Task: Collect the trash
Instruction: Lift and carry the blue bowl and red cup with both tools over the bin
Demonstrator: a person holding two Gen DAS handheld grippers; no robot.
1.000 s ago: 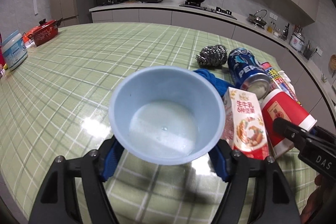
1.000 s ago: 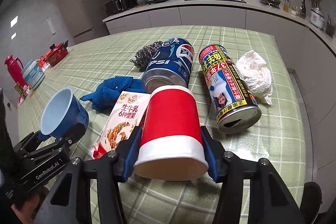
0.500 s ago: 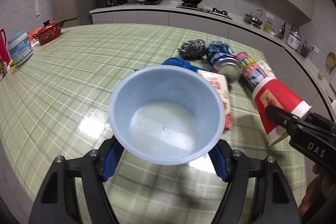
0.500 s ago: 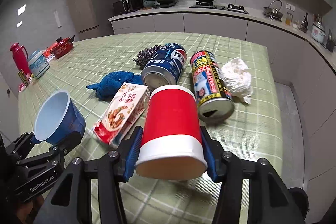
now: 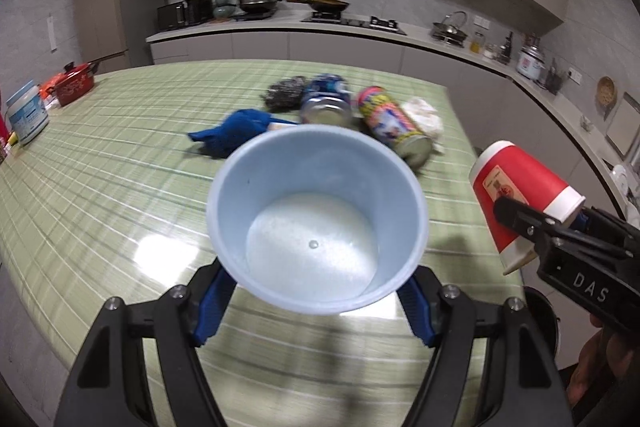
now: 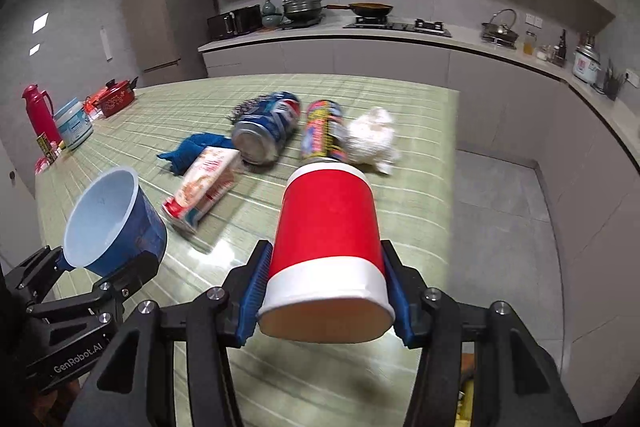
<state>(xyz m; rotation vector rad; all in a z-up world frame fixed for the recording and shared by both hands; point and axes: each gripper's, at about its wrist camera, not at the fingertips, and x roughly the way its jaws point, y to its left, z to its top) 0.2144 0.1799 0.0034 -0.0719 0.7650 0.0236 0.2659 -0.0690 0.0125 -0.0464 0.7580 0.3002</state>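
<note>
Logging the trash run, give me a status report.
Left gripper shut on blue cup. Right gripper shut on red cup. Cans, carton, tissue on table. Nothing in the way.

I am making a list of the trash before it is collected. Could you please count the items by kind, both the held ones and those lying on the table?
Cups: 2, blue cup and red cup, each held in a gripper
Cans: 2, Pepsi can, yellow can
Cartons: 1, milk carton
Tissue: 1, crumpled tissue
Cloth: 1, blue cloth
Scourer: 1, steel scourer
Total: 8
</note>
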